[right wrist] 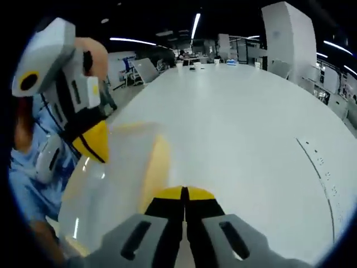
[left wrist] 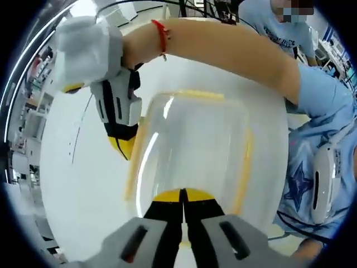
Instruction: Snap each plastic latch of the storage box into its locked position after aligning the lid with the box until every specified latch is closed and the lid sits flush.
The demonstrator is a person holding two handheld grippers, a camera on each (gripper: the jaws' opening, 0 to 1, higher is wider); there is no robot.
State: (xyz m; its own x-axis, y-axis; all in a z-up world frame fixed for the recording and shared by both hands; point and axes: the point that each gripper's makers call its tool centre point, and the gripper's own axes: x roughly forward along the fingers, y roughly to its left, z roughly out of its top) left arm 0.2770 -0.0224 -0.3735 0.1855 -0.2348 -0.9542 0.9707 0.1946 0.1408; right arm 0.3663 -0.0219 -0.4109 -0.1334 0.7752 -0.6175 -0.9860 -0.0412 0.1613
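A clear plastic storage box (left wrist: 192, 139) with a yellow rim lies on the white table (left wrist: 78, 184), its lid on top. My left gripper (left wrist: 183, 195) is shut, its yellow tips resting at the box's near edge. A long yellow latch (left wrist: 135, 162) runs along the box's left side, and my right gripper (left wrist: 124, 145) points down at its far end, tips together. In the right gripper view, my right gripper (right wrist: 184, 194) is shut, right beside the yellow latch (right wrist: 157, 167) on the clear box (right wrist: 109, 184). The left gripper (right wrist: 92, 142) hangs over the box's far side.
A person's bare arm (left wrist: 223, 47) with a red string at the wrist crosses above the box, and their blue shirt (left wrist: 312, 162) is at the right. The white table (right wrist: 245, 123) stretches wide beyond the box; desks and chairs (right wrist: 145, 70) stand at its far end.
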